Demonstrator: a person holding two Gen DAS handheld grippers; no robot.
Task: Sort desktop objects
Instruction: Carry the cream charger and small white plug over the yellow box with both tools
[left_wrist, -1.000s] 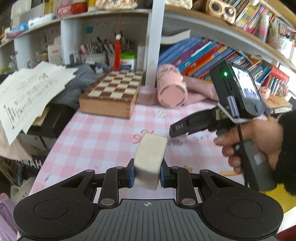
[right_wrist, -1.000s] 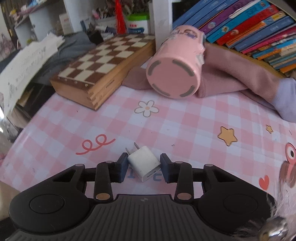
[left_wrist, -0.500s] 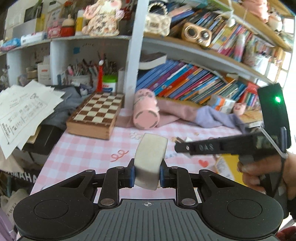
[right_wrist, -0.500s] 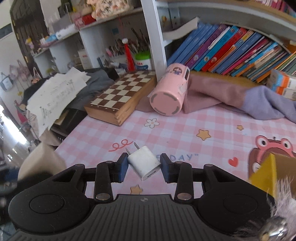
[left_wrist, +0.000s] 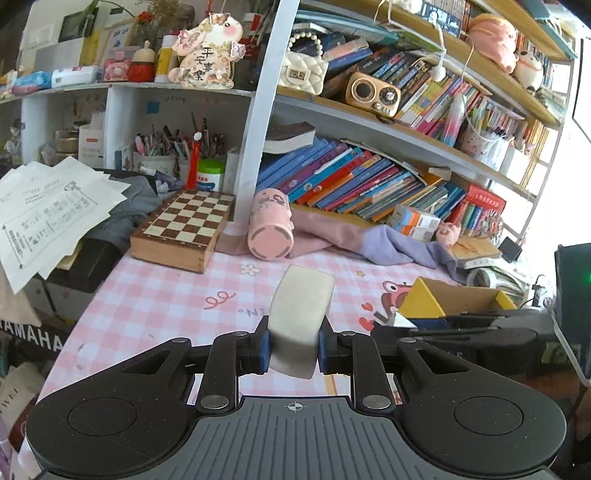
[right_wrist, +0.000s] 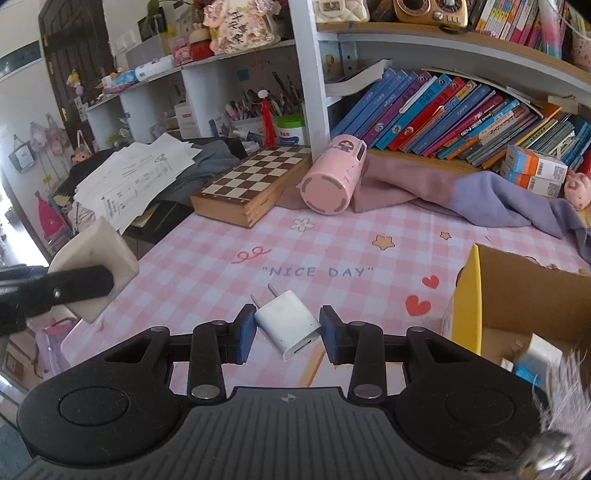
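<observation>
1. Desk (right_wrist: 332, 251): pink checked cover, bare in the middle; clutter lies along the back edge under the shelves.
2. Chessboard (left_wrist: 184, 229): closed wooden case, flat at the back left, well apart from both grippers.
3. Box (right_wrist: 517, 291): open cardboard carton with a yellow side, at the right of the desk near the right gripper; small items already lie inside, so it is probably the sorting bin.
4. Cup (right_wrist: 332, 181): pink, on its side against the crumpled cloth, base toward the cameras.
5. Left gripper (left_wrist: 293, 345): held above the desk, level, pointing toward the shelves; clamped on the block.
6. Right gripper (right_wrist: 288, 332): raised over the desk front, just left of the box; jaws closed on the charger, apparently bearing on its corners.
7. Block (left_wrist: 301, 317): pale, rounded, eraser-like; gripped at its lower end, so most of it stands forward of the pads, clear of the desk for carrying.
8. Charger (right_wrist: 290, 321): white plug adapter, set diagonally between the pads, prongs pointing away; a skewed hold that may slip.
</observation>
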